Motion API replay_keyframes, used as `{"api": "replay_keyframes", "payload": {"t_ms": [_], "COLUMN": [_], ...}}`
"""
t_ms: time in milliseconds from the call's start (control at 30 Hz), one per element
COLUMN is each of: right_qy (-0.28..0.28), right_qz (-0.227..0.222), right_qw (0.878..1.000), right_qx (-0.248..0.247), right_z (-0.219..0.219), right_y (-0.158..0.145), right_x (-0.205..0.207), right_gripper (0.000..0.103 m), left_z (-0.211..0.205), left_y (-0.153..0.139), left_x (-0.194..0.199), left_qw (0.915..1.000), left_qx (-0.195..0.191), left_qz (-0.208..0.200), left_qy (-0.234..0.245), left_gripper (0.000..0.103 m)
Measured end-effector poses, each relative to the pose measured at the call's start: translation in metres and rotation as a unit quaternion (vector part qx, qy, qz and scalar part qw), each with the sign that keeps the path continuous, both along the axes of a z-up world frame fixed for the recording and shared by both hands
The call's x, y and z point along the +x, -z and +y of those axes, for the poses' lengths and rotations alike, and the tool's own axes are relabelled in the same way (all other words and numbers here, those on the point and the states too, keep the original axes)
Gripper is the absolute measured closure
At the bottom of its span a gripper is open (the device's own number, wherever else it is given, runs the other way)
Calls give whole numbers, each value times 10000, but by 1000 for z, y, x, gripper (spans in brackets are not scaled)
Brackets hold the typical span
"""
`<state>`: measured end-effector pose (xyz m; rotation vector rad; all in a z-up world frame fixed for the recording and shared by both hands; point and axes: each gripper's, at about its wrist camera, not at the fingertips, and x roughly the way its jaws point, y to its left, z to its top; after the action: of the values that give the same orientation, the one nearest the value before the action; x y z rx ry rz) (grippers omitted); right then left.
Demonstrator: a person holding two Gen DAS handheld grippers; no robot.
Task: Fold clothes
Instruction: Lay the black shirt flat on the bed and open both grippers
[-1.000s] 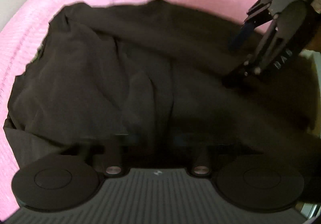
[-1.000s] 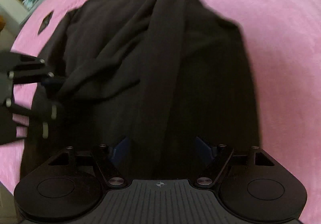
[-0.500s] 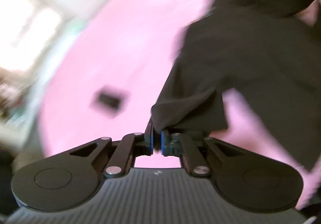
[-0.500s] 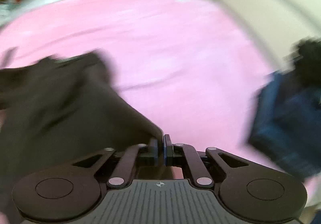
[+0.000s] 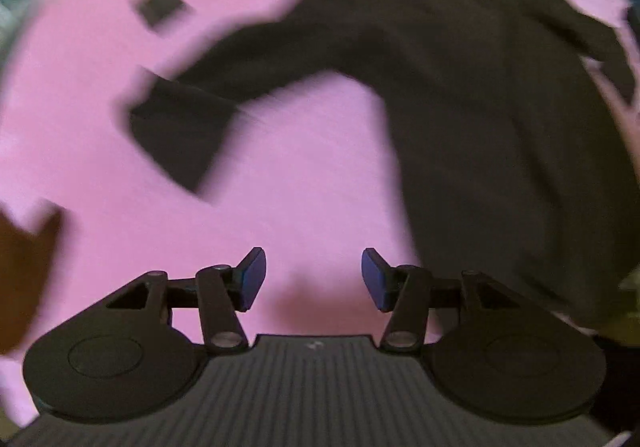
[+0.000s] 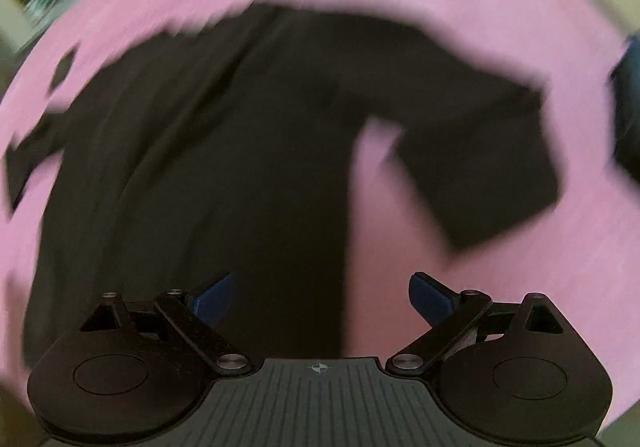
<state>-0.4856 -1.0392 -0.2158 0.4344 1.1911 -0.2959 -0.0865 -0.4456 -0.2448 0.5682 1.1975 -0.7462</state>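
Note:
A black long-sleeved top (image 5: 472,95) lies spread on the pink bedspread (image 5: 280,187), both views blurred by motion. In the left wrist view its sleeve (image 5: 180,131) stretches out to the left, ahead of my left gripper (image 5: 313,279), which is open over bare pink cover. In the right wrist view the top's body (image 6: 224,151) fills the middle and its other sleeve (image 6: 484,175) bends down on the right. My right gripper (image 6: 320,297) is open above the body's right edge, holding nothing.
A small dark flat object (image 5: 160,7) lies on the bedspread beyond the left sleeve, also seen as the dark object (image 6: 64,67) at far left. A blue garment (image 6: 628,115) sits at the right edge. A brown shape (image 5: 24,267) intrudes at lower left.
Half a second ago both grippers were shut on the top's sleeves, pulling them outward. Both have now let go and opened, and the top lies spread with sleeves out.

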Motion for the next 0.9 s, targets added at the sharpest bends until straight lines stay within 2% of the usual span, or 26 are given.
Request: {"api": "replay_keyframes", "payload": {"t_ms": [100, 200, 267, 333, 367, 400, 433, 467, 500, 533, 600, 667, 767, 833, 900], "right_qy": [-130, 128, 333, 403, 415, 413, 415, 429, 425, 387, 132, -214, 0, 198, 427], "right_qz": [328, 474, 452, 415, 385, 360, 350, 365, 413, 480, 546, 579, 610, 841, 944], "right_qw": [9992, 9985, 9980, 9979, 9979, 9976, 9972, 9968, 9964, 9959, 9967, 9980, 9981, 9961, 9946], "right_qx": [184, 250, 285, 287, 322, 417, 520, 566, 600, 666, 589, 161, -27, -179, 7], "right_z": [33, 49, 52, 52, 51, 49, 47, 45, 40, 34, 23, 11, -22, -35, -45], "right_y": [22, 37, 43, 50, 53, 58, 63, 67, 67, 65, 48, 18, -8, -1, 16], "right_x": [-35, -62, -77, -83, -86, -86, -86, -85, -82, -80, -74, -75, -85, -89, -88], "right_gripper": [7, 7, 7, 10, 17, 41, 64, 68, 79, 100, 100, 100, 100, 100, 100], "left_z": [-4, -3, -2, 3, 5, 7, 8, 8, 9, 12, 26, 46, 70, 75, 83], "left_y": [38, 71, 90, 96, 97, 96, 96, 96, 91, 84, 61, 35, 7, 16, 40], "left_x": [-28, -46, -57, -65, -68, -70, -70, -69, -70, -70, -70, -71, -84, -101, -110], "left_qw": [9969, 9922, 9899, 9890, 9895, 9892, 9881, 9877, 9883, 9885, 9896, 9899, 9904, 9931, 9922], "left_qx": [-276, -393, -366, -427, -485, -558, -626, -662, -669, -687, -672, -624, -470, 81, 426], "left_qz": [735, 1169, 1345, 1385, 1325, 1308, 1352, 1363, 1316, 1277, 1173, 1176, 1169, 964, 1086], "left_qy": [19, 160, 254, 298, 320, 364, 386, 377, 391, 433, 484, 487, 564, 663, 441], "left_gripper": [52, 52, 59, 61, 69, 78, 95, 97, 98, 99, 99, 99, 103, 103, 103]}}
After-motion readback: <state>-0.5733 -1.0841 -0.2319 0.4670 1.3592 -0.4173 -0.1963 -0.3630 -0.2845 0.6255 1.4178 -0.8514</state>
